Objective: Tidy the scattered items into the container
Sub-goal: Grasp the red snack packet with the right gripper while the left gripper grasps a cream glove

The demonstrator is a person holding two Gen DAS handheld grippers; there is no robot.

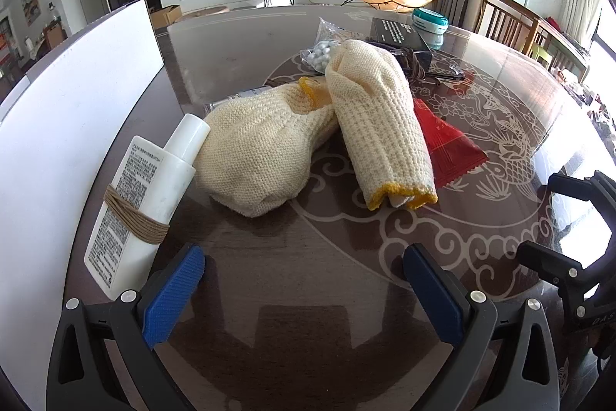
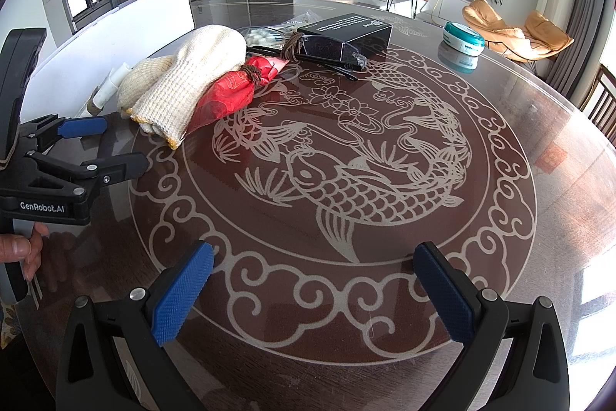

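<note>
Two cream knitted gloves (image 1: 265,149) (image 2: 184,79) lie piled on the round table. To their left a white bottle (image 1: 142,195) (image 2: 111,83) wrapped in rubber bands leans on the white container wall (image 1: 57,141) (image 2: 169,6). A red packet (image 1: 450,145) (image 2: 235,87) lies to their right. My left gripper (image 1: 304,257) (image 2: 125,143) is open, just short of the gloves and beside the bottle, holding nothing. My right gripper (image 2: 313,253) (image 1: 537,214) is open and empty over the carp pattern, to the right of the left one.
Behind the gloves lie a bag of cotton balls (image 1: 323,52) (image 2: 258,35), safety glasses (image 2: 327,49), a black box (image 1: 396,31) (image 2: 346,26) and a teal round tin (image 1: 429,22) (image 2: 462,37). A hand (image 2: 23,249) grips the left tool. Chairs stand beyond the dark glass table (image 2: 346,314).
</note>
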